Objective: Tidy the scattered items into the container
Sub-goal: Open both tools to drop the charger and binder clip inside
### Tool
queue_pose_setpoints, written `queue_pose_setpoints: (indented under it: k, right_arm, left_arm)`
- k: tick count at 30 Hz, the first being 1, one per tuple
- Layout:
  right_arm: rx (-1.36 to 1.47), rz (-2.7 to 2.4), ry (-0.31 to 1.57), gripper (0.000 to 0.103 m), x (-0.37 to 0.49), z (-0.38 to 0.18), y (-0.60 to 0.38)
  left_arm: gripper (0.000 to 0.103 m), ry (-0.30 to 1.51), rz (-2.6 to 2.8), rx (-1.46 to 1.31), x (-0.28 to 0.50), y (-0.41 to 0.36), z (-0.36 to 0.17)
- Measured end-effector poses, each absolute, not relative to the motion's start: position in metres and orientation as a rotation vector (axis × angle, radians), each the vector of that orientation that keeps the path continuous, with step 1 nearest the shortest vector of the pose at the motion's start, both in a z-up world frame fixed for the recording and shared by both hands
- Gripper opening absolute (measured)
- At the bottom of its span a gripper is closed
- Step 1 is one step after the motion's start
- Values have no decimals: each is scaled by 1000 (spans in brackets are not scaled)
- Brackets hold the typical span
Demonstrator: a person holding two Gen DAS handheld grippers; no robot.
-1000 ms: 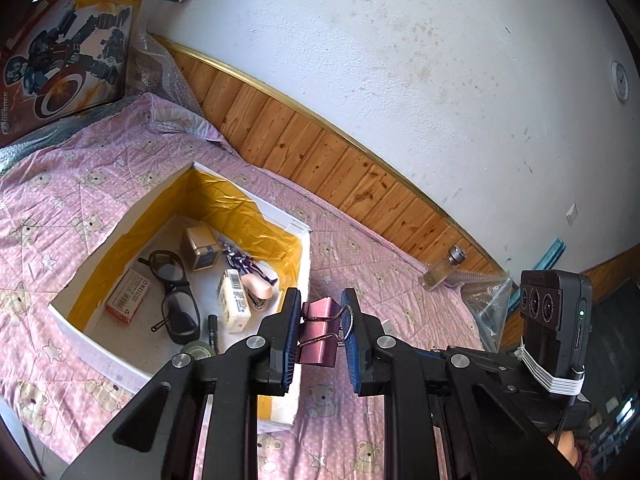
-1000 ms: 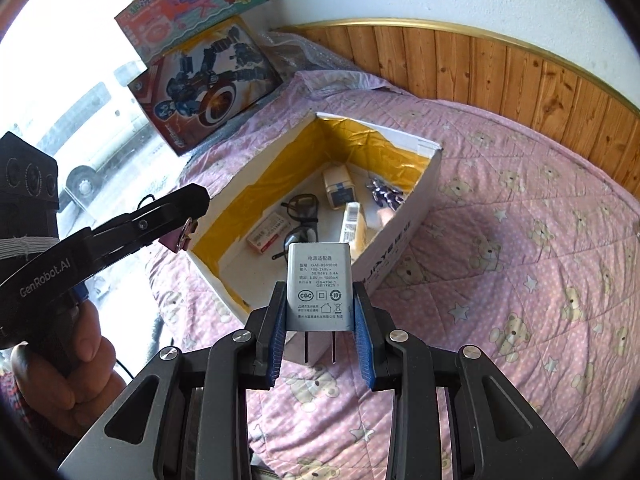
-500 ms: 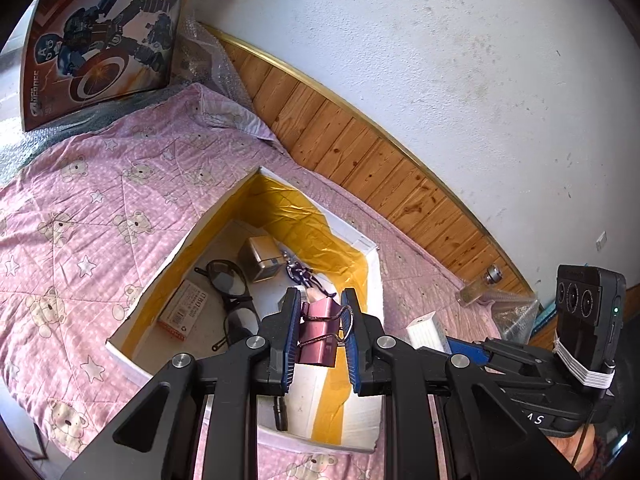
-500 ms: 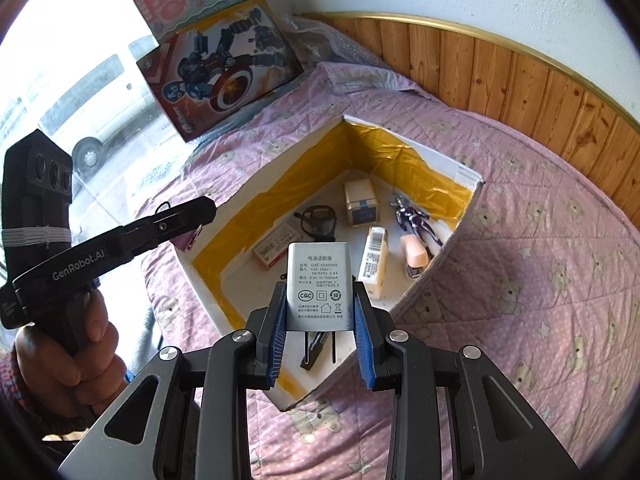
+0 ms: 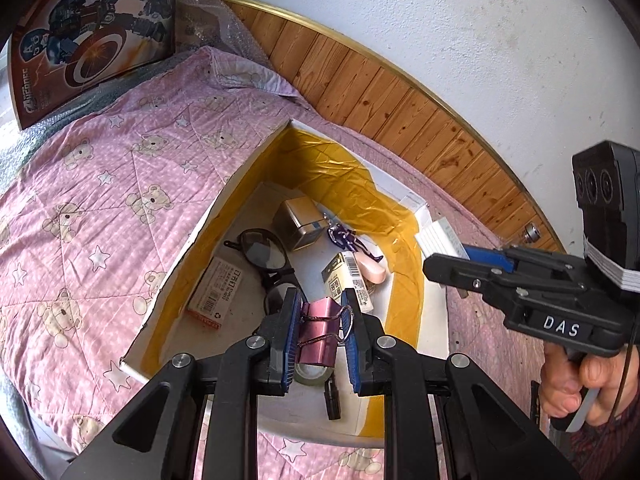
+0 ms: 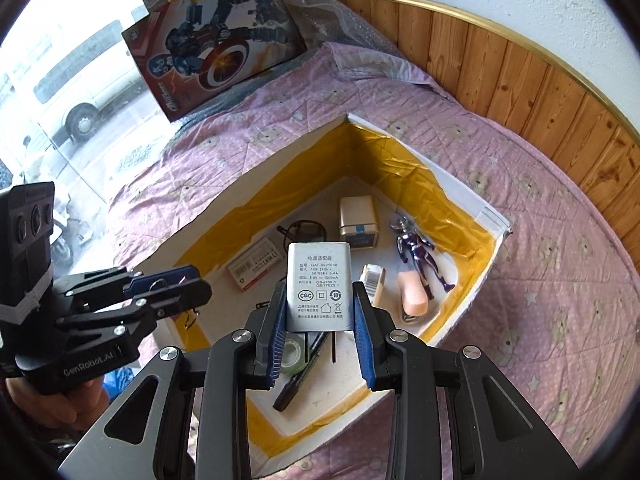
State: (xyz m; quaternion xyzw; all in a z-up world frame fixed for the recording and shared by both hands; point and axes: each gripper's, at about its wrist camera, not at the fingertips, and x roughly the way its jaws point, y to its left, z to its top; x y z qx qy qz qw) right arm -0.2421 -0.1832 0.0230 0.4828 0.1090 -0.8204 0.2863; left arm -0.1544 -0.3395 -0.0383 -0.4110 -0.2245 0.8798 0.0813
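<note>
Your left gripper [image 5: 320, 322] is clamped on a pink clip [image 5: 319, 330], pads pressing its two flat sides with the wire handles sticking out toward the right pad. That squeeze holds the clip across its broad faces, so it should not twist when you let go. It hangs over the near end of the box [image 5: 256, 160], above a tape roll [image 5: 310, 374] and a black pen [image 5: 331, 398] at 6 o'clock of the box floor.

Your right gripper [image 6: 320, 312] is closed on a grey charger [image 6: 319, 286], gripped at its lower half with the label facing the camera and the prongs pointing down between the fingers. Held upright like this, it will likely land on its prongs and tip over, so a low release looks wise. It sits over the middle of the box, also toward the near side.

Already inside: glasses [image 5: 262, 250] at centre, a red-edged packet [image 5: 216, 294] at 8 o'clock, a small tin [image 5: 298, 220] at 12, a purple figure [image 6: 420, 256] and a pink eraser [image 6: 412, 294] toward 3 o'clock, and a barcoded packet [image 5: 348, 280] beside them. The box stands on a pink quilt [image 5: 100, 200].

Both loads are above the opening, so the step in hand seems to be the drop. The two grippers sit near each other; releasing one at a time may avoid a knock.
</note>
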Motion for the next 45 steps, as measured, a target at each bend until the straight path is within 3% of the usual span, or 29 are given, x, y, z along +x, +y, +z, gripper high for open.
queue_pose_setpoints:
  k: [20,24,45]
  right_arm:
    - [1404,-2180,359,33,-337,-23,-210]
    - [1422,-2198,342,38,-349,-28,-208]
    - [1486,-2134,312,39,-339,-34,-198]
  left_arm:
    - [24,-618,2604,-1390,-176,-347,-74]
    - [45,-594,2636,-1367,-174,-350,-70]
    - [45,-740,2612,-1332,-163,-368,-58]
